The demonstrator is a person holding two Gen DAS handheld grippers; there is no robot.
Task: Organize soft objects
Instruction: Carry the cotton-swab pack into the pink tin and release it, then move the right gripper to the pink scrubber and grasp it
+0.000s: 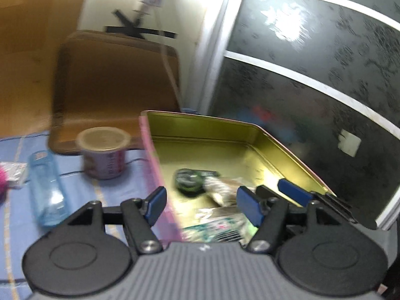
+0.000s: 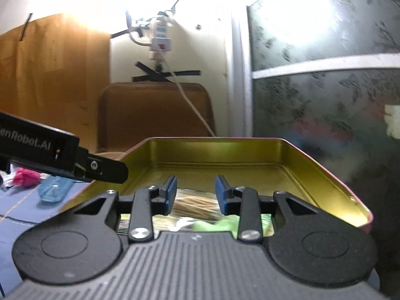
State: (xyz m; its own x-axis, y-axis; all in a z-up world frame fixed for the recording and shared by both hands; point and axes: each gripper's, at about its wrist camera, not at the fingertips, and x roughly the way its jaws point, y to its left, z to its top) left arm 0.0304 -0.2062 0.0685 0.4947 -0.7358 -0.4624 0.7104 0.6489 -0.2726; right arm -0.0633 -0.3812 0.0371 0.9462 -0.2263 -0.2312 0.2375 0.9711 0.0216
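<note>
We're mid-fill on the gold tin (image 2: 250,155) — packets already lie at its 6 o'clock end. Left gripper (image 1: 200,205) wide open, empty, straddling its pink wall; right gripper (image 2: 196,195) half open, empty, above the toothpick packet (image 2: 195,206). Next: fetch the pink item (image 2: 25,177) at 9 o'clock.

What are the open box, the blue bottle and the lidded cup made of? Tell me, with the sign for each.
Open box: looks like thin metal tin; glossy gold inside with bright glare, rolled rim, pink outside.
Blue bottle: seems clear plastic; see-through blue, with shiny highlights, lying on the blue cloth.
Lidded cup: probably plastic or paper with a dull film lid; too blurred to be sure.
</note>
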